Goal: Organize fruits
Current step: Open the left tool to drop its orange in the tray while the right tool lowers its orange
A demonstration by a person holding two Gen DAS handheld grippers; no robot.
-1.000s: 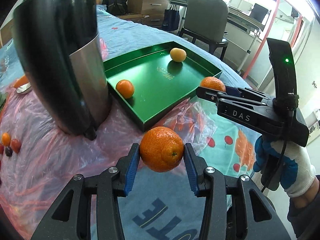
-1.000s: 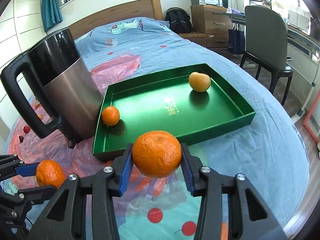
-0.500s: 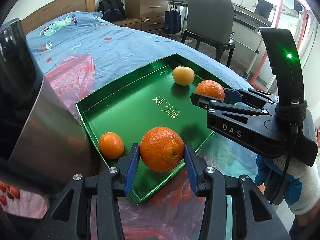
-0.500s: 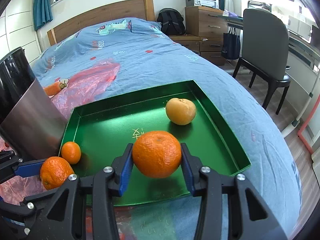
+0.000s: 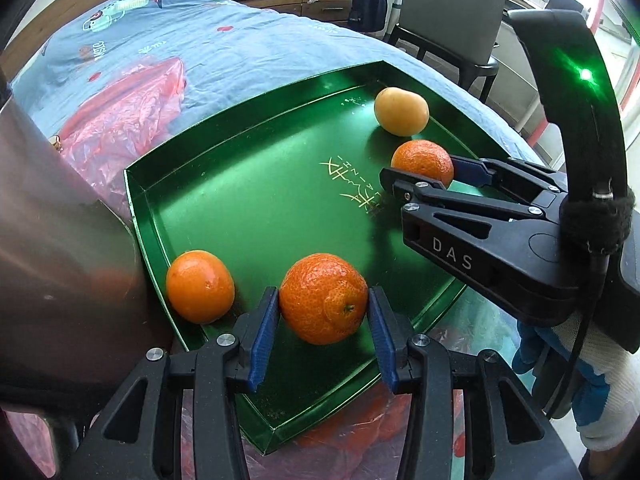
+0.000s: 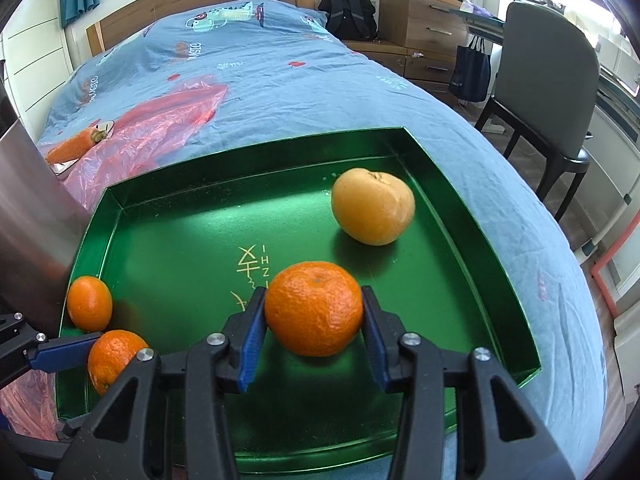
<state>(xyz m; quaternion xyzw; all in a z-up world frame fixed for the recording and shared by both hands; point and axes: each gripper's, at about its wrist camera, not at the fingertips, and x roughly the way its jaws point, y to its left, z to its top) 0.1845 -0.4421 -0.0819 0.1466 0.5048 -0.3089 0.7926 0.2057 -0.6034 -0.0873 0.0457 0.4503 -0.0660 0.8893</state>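
Observation:
A green tray lies on the bed. My left gripper is shut on an orange mandarin just above the tray's near corner. My right gripper is shut on a second mandarin, held over the tray's middle. In the left wrist view the right gripper shows from the side with its mandarin; in the right wrist view the left one's mandarin shows at lower left. A small mandarin rests in the tray's left corner. A pale yellow fruit lies at the far right.
A large steel jug stands against the tray's left side. Pink plastic bags lie on the blue bedspread, with a carrot on them. A grey chair and a wooden dresser stand past the bed's right edge.
Both grippers have moved forward and down from in front of the tray to over it, each still holding its mandarin. The jug now fills only the left edge.

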